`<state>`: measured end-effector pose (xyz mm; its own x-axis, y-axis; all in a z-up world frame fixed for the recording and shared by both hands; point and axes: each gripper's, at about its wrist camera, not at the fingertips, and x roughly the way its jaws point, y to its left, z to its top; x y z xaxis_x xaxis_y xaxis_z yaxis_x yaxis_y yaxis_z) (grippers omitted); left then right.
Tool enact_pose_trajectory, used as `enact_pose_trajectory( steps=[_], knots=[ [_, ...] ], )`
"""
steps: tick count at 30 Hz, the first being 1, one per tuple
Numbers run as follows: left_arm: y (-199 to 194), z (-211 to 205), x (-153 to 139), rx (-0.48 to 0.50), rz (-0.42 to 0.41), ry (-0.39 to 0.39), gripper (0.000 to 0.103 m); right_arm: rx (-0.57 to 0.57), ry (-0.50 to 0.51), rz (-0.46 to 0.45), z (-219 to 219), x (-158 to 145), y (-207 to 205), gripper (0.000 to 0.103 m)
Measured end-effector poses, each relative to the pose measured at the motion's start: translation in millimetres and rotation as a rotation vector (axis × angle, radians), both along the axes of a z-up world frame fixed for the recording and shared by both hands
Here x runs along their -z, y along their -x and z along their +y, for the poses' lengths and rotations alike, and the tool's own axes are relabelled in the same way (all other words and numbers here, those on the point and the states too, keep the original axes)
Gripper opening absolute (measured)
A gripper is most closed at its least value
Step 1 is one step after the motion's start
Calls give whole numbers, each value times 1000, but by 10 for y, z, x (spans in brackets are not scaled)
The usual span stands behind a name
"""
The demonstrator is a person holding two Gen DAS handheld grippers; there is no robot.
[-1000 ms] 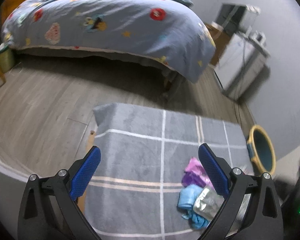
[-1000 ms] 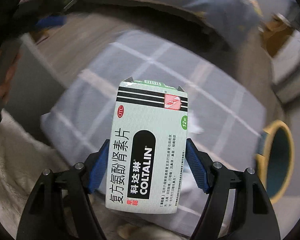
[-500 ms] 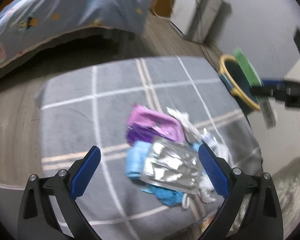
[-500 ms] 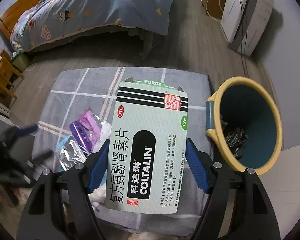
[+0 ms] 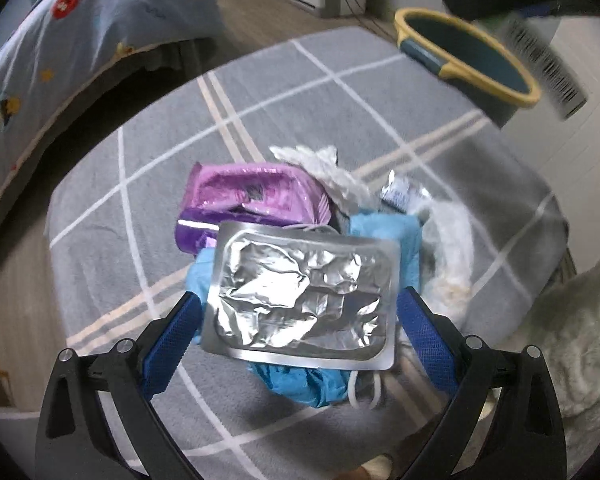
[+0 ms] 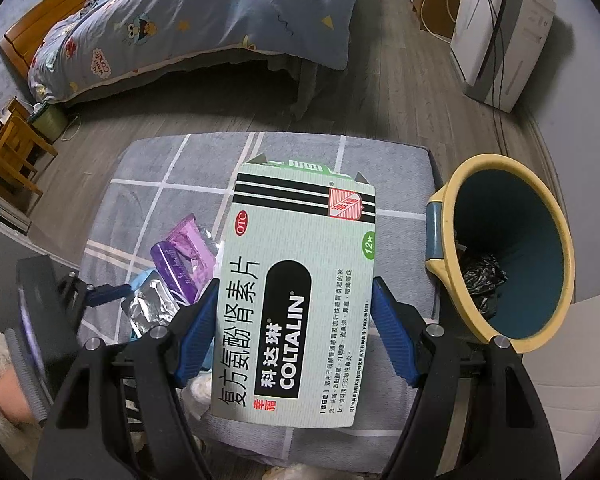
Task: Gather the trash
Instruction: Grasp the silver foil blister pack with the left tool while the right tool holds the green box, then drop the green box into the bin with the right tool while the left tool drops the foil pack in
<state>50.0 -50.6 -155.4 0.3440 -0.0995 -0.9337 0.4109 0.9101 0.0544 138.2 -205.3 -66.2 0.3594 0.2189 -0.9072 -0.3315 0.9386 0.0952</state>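
My right gripper (image 6: 294, 320) is shut on a pale green Coltalin medicine box (image 6: 300, 292), held above the grey mat just left of the bin (image 6: 512, 252), a teal bin with a yellow rim and dark trash inside. My left gripper (image 5: 300, 320) is open, its blue pads either side of a silver foil blister pack (image 5: 304, 296) on top of the trash pile. The pile holds a purple wrapper (image 5: 252, 196), blue cloth (image 5: 384, 232) and white tissue (image 5: 448, 240). The bin (image 5: 468, 56) also shows in the left wrist view, with the blurred box (image 5: 548, 64) over it.
A grey checked mat (image 6: 172, 176) covers the low surface. A bed with a blue cartoon quilt (image 6: 204, 20) stands behind. A white appliance (image 6: 500, 32) with cables is at the back right. Wooden furniture (image 6: 8, 148) is at the left. A white fluffy rug (image 5: 580, 320) lies at the right.
My left gripper has dropped close over the pile, so the foil pack now sits between its pads. My right gripper has carried the box from over the mat toward the bin.
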Motion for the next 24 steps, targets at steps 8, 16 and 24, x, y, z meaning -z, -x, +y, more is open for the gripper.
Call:
enact_pose_trajectory(
  steps=[8, 16, 24],
  knots=[
    [27, -74, 116, 42, 8, -33, 97, -6, 0, 1, -2, 10, -10, 72],
    [24, -55, 46, 47, -23, -5, 95, -9, 0, 1, 2, 10, -4, 72],
    [-60, 119, -264, -39, -95, 70, 95, 14, -15, -13, -53, -29, -3, 72]
  ],
)
